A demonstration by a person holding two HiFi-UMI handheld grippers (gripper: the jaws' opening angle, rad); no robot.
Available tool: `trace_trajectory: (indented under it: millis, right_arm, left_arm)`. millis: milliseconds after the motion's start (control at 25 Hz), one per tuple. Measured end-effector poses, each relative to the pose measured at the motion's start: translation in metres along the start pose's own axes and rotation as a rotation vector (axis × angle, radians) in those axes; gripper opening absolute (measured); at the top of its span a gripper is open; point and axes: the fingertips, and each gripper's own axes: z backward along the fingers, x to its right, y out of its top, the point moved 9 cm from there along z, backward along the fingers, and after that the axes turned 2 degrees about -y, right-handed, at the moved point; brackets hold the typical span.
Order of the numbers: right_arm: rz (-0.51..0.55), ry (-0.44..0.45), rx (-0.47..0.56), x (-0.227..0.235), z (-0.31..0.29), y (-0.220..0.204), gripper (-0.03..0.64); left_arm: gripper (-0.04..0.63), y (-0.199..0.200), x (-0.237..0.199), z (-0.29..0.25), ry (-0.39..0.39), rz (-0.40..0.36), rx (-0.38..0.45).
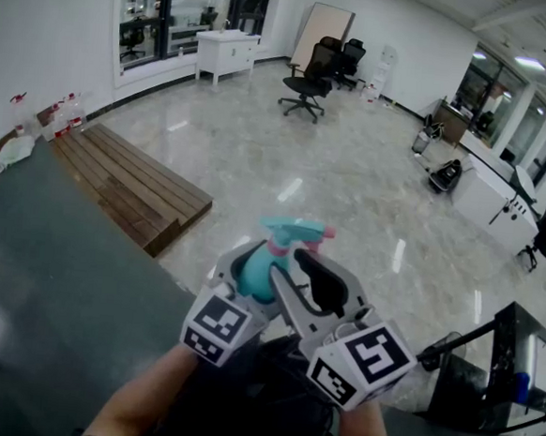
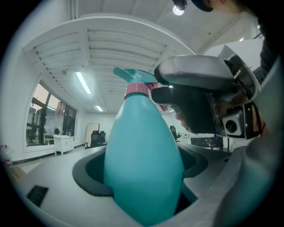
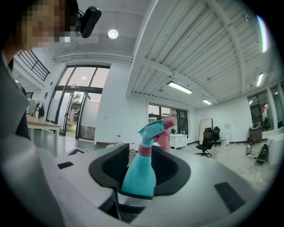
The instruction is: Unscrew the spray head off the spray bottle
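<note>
The spray bottle [image 1: 258, 266] is teal, with a pink collar and a teal spray head [image 1: 296, 230] that has a pink trigger. It is held up in the air in front of me. My left gripper [image 1: 248, 274] is shut on the bottle's body [image 2: 144, 164], which fills the space between its jaws. My right gripper [image 1: 306, 281] stands close beside it on the right, up at the spray head [image 2: 133, 79]. In the right gripper view the bottle [image 3: 141, 170] sits between the jaws. The black pads [image 3: 174, 170] stand clear of it on both sides, so my right gripper [image 3: 143, 173] is open.
A grey table [image 1: 52, 270] lies at the lower left. A low wooden platform [image 1: 130, 187] rests on the shiny floor beyond it. Office chairs [image 1: 307, 79] and a white cabinet [image 1: 227, 54] stand far back. A black stand [image 1: 515, 372] is at the right.
</note>
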Motion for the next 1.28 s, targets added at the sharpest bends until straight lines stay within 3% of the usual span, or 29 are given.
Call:
trace_trajectory:
  millis: [280,600,800,1280]
  right_arm:
    - [-0.021,-0.054,0.002,0.003,-0.007,-0.002,0.150]
    - [-0.024,-0.014,0.020,0.011,0.000,-0.003,0.141]
    - [-0.016,0.086,0.030,0.021,0.009,-0.006,0.140]
    - [-0.033,0.427,0.088,0.035,0.017,-0.006,0.140]
  left_arm:
    - [0.428,0.000,0.005,-0.002,-0.008,-0.020,-0.007]
    - [0.428,0.000,0.011,-0.002,-0.078,-0.060,-0.013]
    - [0.428,0.002,0.016,0.000,-0.174,-0.058,-0.019]
    - [0.428,0.010,0.019,0.014,-0.493,-0.022,0.005]
